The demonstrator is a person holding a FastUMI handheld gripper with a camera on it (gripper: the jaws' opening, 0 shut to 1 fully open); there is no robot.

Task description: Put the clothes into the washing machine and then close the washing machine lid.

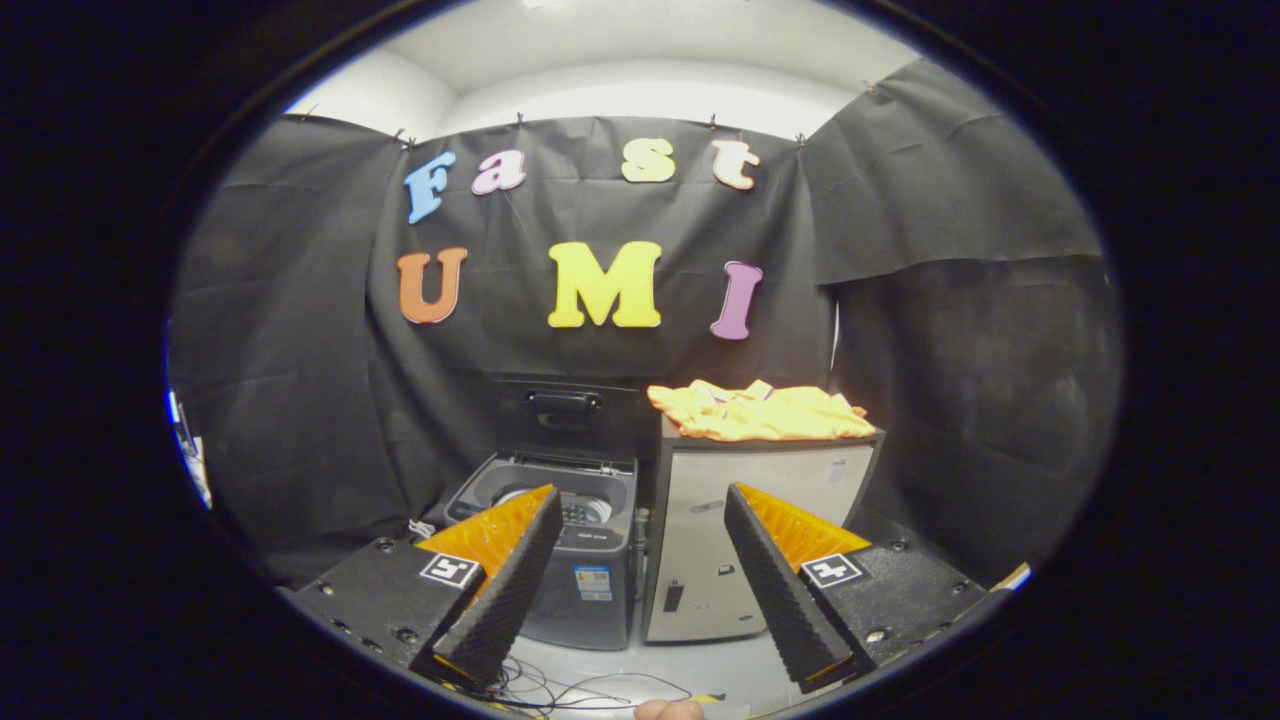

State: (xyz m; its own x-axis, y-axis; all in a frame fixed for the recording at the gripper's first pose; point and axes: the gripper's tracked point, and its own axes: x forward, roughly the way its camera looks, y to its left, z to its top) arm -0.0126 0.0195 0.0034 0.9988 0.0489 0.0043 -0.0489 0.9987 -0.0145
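Gripper [640, 540] — 2 fingers spread wide, holding nothing. Yellow clothes [760, 411] heaped on cabinet [750, 520] beyond the fingers. Washing machine [560, 540] just beside it — lid [565, 410] raised.

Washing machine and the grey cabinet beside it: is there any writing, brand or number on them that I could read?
Front sticker on the washing machine: too small to read.
Print on its control panel: blurred, unreadable.
Small label on the cabinet, under the yellow clothes: too small to read.
Square markers on the open gripper, which holds nothing: patterns, no words.
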